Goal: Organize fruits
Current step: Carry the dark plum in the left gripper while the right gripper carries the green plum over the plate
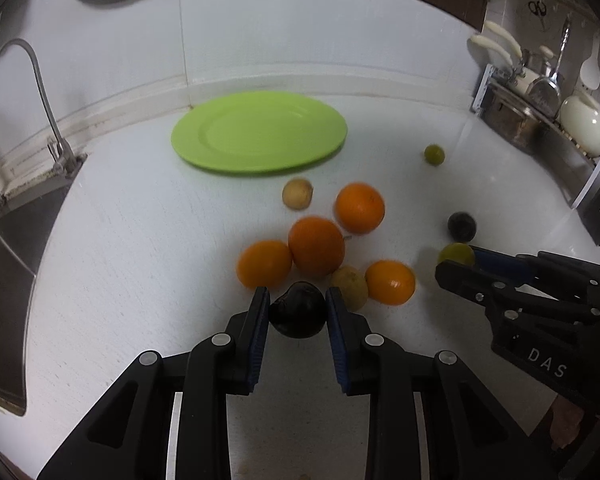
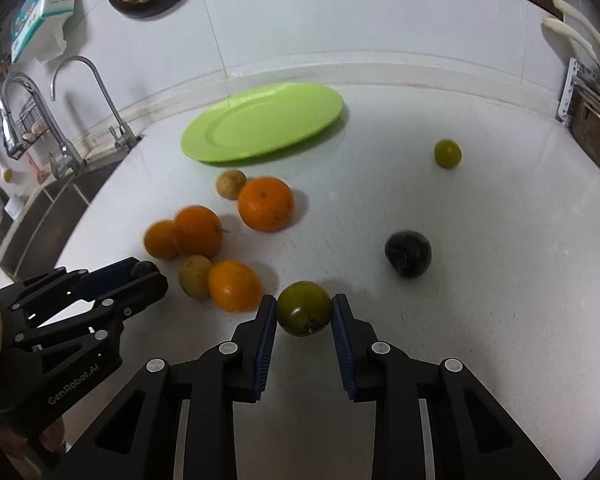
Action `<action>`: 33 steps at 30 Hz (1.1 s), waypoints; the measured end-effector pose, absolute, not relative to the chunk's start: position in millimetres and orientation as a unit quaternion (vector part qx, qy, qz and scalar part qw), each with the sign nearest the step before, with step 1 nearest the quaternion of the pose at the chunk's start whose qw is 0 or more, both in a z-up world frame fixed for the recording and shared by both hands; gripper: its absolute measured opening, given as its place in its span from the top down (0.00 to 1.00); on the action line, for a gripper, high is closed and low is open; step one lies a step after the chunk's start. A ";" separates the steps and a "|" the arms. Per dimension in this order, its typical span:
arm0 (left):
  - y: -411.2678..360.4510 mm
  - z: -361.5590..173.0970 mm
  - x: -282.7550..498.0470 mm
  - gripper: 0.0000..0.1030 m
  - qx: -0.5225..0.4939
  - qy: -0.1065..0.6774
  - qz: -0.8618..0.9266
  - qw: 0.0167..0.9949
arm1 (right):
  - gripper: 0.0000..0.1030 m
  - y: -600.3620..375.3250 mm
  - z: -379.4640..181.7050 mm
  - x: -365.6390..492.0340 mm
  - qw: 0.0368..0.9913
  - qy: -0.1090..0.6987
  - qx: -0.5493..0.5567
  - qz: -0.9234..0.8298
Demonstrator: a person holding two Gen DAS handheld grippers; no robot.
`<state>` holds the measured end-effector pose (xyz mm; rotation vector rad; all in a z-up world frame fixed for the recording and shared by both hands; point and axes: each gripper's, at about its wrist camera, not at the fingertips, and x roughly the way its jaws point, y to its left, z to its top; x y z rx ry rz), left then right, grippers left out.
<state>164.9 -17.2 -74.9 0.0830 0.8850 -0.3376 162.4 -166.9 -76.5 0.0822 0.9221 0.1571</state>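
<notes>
Meanwhile, on a white kitchen counter [image 1: 140,240], the left gripper [image 1: 298,300] clamps a dark, near-black round fruit [image 1: 298,316] between its blue pads, just in front of four oranges [image 1: 316,246] and two tan fruits. Behind them lies a bare lime-green plate [image 1: 260,132]. Farther right, the right gripper [image 2: 304,308] grasps a green-brown round fruit [image 2: 304,308]; another dark fruit [image 2: 407,254] and a small green one [image 2: 447,153] sit apart.

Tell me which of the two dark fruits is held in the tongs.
The dark fruit just in front of the oranges, clamped between the left tongs. The other dark fruit lies alone on the counter, untouched.
</notes>
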 end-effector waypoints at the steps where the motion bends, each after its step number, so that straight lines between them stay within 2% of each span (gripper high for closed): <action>1: -16.3 -71.4 165.0 0.72 0.042 0.423 -0.164 0.890 | 0.72 -165.1 -72.7 162.7 0.894 0.440 0.037 0.077; 14: 1.4 -18.9 183.5 0.72 0.069 0.367 -0.185 0.909 | 0.72 -139.2 -28.3 182.7 0.910 0.392 0.036 0.128; 23: 8.2 -15.0 228.9 0.72 0.080 0.357 -0.202 0.908 | 0.72 -126.0 -17.8 226.9 0.914 0.381 0.026 0.135; 33: 17.4 -18.6 296.9 0.72 0.081 0.361 -0.234 0.899 | 0.72 -111.2 -19.0 295.6 0.902 0.408 0.011 0.144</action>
